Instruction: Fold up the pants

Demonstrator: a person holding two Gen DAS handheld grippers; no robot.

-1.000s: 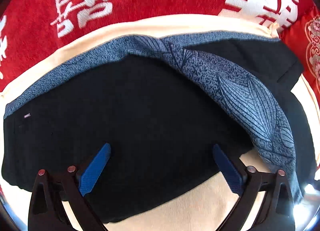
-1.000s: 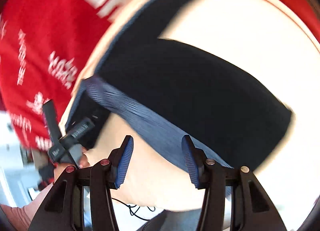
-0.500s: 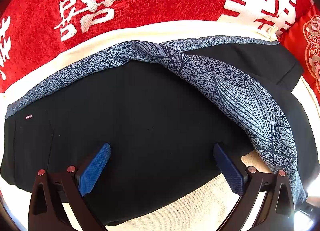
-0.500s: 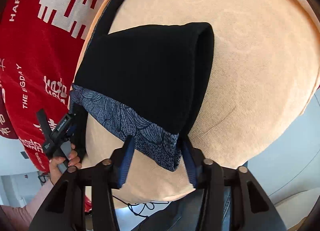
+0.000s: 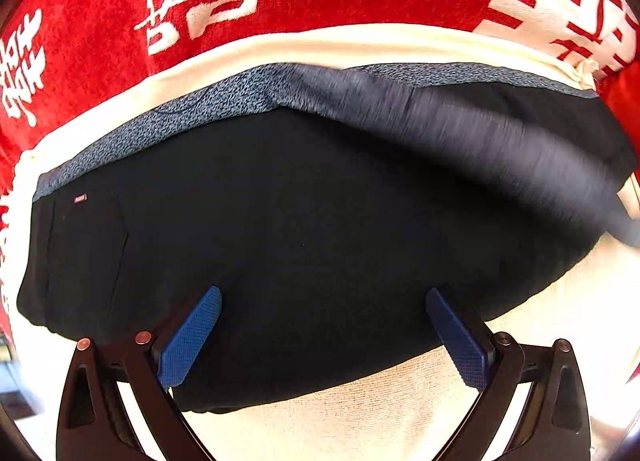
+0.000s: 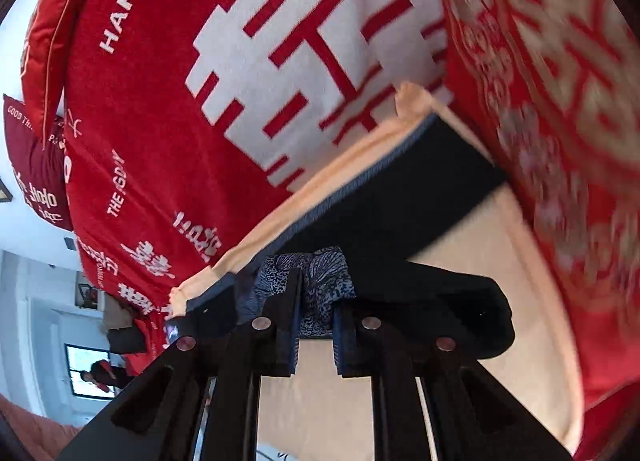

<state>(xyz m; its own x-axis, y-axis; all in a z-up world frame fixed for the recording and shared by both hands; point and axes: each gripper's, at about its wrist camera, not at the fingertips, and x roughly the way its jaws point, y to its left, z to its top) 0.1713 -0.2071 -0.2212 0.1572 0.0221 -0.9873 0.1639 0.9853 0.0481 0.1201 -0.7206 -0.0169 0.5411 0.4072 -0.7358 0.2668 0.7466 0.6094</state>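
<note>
The right gripper (image 6: 316,325) has its fingers (image 6: 290,341) drawn in narrow and pinched on a bunch of the blue leaf-print band (image 6: 320,281), that patterned strip of the pants (image 5: 300,229) gathered up between the pads. Over on the other side, the left gripper (image 5: 324,333) hovers with its fingers (image 5: 190,337) spread wide, holding nothing, one blue pad over each flank of the black cloth.

Out from there, the pants lie across a cream towel (image 5: 380,413), the black body spread broad and the patterned band running along the far edge. One stretch of that band is lifted and smeared with motion blur in the left view, so it looks to be mid-swing.

Now the risks. That pinch takes only a narrow bunch of the band, so a fast pull could slip it free and drop the fold short. With the left fingers not pressing anything down, the lower layer may drag along and wrinkle or skew the fold.

Beyond the towel sits a red blanket (image 6: 168,109) with white lettering: "HAPPY" reads clearly, then "THE" beside a partly blurred word, plus large Chinese double-happiness characters. A red cushion (image 6: 36,165) behind shows "GOOD TH", the rest cut off. A tiny tag (image 5: 80,199) on the pants is too small to read.
</note>
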